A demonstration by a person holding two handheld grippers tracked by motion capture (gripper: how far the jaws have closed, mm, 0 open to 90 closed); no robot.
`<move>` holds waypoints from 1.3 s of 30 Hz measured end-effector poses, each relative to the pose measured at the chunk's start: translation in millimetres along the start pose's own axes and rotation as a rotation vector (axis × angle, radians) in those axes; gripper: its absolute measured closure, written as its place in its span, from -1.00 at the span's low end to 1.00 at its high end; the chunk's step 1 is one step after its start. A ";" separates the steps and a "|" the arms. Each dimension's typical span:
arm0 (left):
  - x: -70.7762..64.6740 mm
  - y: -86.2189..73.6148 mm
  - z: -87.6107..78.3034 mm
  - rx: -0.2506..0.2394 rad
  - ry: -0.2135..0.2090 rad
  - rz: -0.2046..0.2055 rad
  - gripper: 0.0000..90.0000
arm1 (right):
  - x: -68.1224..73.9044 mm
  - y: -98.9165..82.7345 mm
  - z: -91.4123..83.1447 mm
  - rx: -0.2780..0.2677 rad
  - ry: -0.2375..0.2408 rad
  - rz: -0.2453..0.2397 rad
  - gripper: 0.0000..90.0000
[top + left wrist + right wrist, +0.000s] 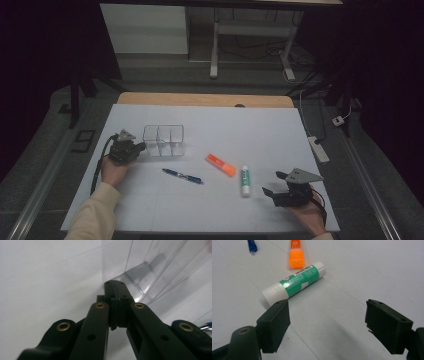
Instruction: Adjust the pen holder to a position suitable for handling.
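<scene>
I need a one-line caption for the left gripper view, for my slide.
Left gripper, jaws shut, tips at the wall of the clear plastic organizer on the white table.

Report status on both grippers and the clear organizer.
Left gripper shut, tips at the clear organizer wall, holding nothing. Right gripper open, empty, short of the glue stick. Nothing in the way.

Dim high view with black surroundings — soft, slightly grainy close-ups, nearest tool parts blurred — faint shadows.
</scene>
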State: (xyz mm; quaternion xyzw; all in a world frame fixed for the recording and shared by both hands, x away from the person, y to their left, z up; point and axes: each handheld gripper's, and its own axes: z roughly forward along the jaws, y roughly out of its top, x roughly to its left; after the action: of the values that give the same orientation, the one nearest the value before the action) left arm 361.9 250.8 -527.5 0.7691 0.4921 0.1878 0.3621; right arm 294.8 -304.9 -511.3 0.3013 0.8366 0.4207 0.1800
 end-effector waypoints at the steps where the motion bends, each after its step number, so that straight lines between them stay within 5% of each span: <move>1: 0.6 0.2 0.2 -0.002 -0.006 -0.010 0.98 | -0.1 0.0 0.1 0.001 0.000 0.000 -0.58; 5: -1.1 2.3 3.5 -0.008 -0.023 -0.030 0.98 | 0.1 0.0 0.6 0.001 0.000 -0.001 -0.57; 39: -36.7 29.9 33.4 0.014 -0.070 0.010 0.98 | 0.4 -0.5 0.6 0.009 0.002 0.004 -0.57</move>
State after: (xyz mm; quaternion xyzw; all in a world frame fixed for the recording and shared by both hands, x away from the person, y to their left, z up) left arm 385.6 198.1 -525.2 0.7802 0.4763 0.1591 0.3729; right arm 294.7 -304.6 -512.1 0.3031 0.8381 0.4177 0.1769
